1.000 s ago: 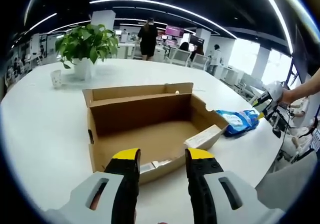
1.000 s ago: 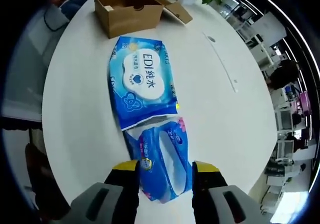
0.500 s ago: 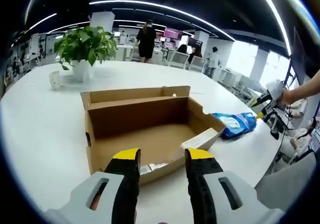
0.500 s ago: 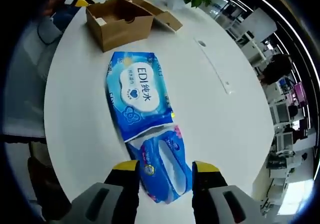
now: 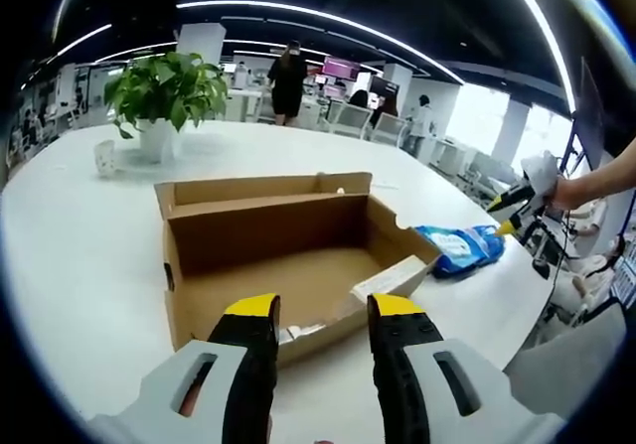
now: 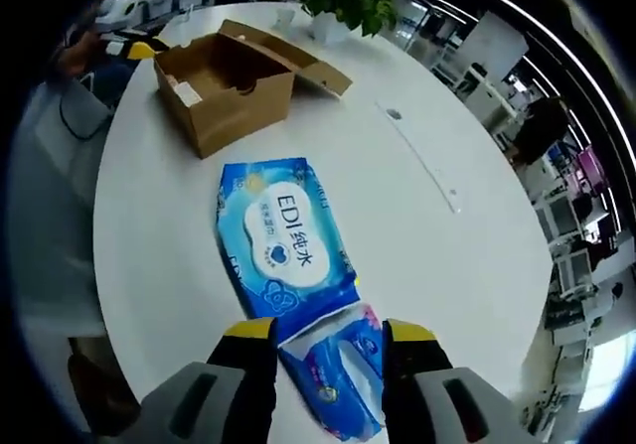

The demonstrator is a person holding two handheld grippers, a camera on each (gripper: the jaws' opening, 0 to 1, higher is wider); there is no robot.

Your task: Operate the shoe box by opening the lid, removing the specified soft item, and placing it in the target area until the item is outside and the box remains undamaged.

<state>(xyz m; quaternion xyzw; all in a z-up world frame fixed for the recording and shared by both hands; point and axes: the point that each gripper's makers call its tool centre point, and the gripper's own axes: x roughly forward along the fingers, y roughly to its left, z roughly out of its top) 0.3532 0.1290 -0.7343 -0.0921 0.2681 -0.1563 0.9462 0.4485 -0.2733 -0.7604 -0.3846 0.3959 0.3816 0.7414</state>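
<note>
Wipes pack (image 6: 286, 237) on table (image 6: 437, 255), apart from open box (image 6: 224, 86).

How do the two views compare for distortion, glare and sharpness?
Left gripper view: heavy fisheye bends the white table edge; ceiling light strips and bright windows glare; the shoe box is sharp, the background office soft. Right gripper view: the table curves strongly; even lighting, the blue wipes pack print readable, slight softness near the right tongs.

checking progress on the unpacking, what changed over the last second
The right gripper has drawn back from the blue wipes pack, its jaws open over the smaller tissue pack; nothing was taken hold of. In the left gripper view the right gripper sits a little higher. The open shoe box, both packs and the left gripper stayed as they were.
</note>
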